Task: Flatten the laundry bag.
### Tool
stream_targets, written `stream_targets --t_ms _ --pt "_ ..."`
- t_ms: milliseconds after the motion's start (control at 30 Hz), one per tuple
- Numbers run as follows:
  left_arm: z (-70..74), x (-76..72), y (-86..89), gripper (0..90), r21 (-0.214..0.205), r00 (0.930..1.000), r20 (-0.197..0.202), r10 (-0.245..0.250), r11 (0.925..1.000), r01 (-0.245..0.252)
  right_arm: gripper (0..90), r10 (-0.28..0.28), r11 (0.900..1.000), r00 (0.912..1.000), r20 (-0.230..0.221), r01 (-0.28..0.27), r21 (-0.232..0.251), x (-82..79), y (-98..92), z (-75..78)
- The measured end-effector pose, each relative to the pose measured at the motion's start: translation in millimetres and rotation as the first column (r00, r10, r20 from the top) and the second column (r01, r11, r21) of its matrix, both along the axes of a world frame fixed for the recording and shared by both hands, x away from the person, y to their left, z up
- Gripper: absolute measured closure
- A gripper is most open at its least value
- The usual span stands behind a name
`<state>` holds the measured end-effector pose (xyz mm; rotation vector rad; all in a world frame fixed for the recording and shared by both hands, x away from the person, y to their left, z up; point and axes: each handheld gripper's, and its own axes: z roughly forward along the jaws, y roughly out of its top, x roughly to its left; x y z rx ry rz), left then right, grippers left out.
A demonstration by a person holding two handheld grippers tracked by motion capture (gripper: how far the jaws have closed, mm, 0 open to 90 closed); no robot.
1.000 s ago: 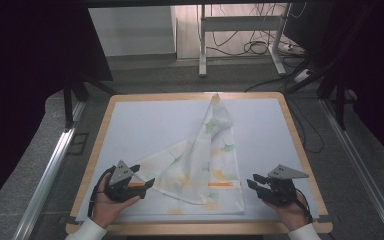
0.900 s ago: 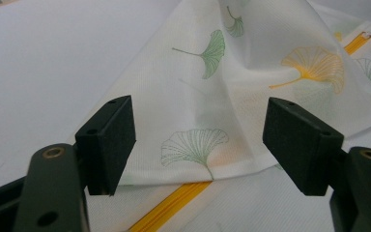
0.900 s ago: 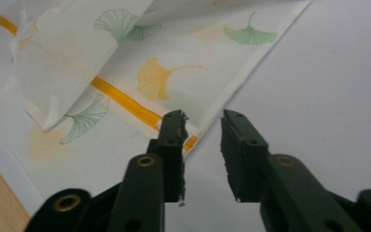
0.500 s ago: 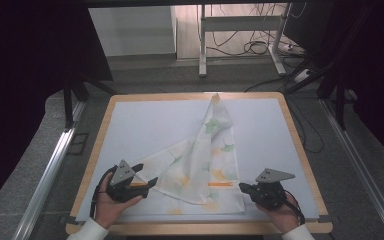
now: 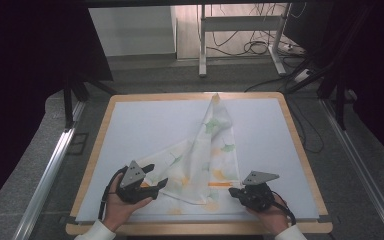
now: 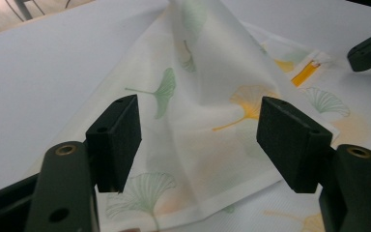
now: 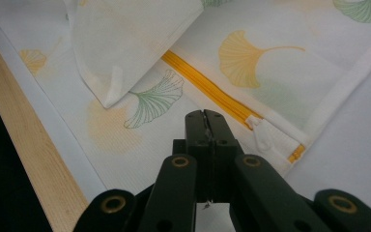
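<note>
Near the front edge of the table [image 5: 300, 150], a leafy cloth [image 5: 210, 160] is being lined up between the wide-open, empty left gripper [image 6: 198, 145], best brought down gently, while the right gripper [image 7: 206, 121] is being kept closed, empty

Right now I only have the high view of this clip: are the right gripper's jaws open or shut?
Observer: Shut. In the right gripper view, the right gripper has its jaws pressed together, with the tips over the cloth and nothing visibly between them.
Operator: What is the orange streak beside it?
Observer: A yellow zipper sewn into the cloth. Its white pull sits just right of the tips in that view.
Operator: And the left gripper?
Observer: Open wide. In the left gripper view, the left gripper has its jaws well apart, and the leaf-printed cloth lies beyond them.
</note>
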<state>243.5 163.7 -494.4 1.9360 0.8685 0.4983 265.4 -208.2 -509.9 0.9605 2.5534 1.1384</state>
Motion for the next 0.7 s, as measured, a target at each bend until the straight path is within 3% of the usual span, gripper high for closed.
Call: stream_targets --t_ms 167,467,700 --pt "2.5 -2.6 -12.5 34.6 -0.003 0.9989 0.013 -0.045 0.9990 0.045 89.2 -0.002 1.0000 0.9998 -0.022 0.002 0.000 0.4 1.9 -1.7" --pt "1.0 -5.0 -36.9 34.8 0.012 0.9937 -0.002 -0.112 0.9936 0.112 89.2 -0.011 0.9999 0.9995 -0.029 0.011 0.006 1.4 0.3 -2.5" --pt "0.1 -6.7 -53.6 33.6 0.007 0.9860 -0.011 -0.167 0.9860 0.167 89.2 -0.007 0.9999 0.9995 -0.031 0.007 0.009 0.5 1.0 -2.3"
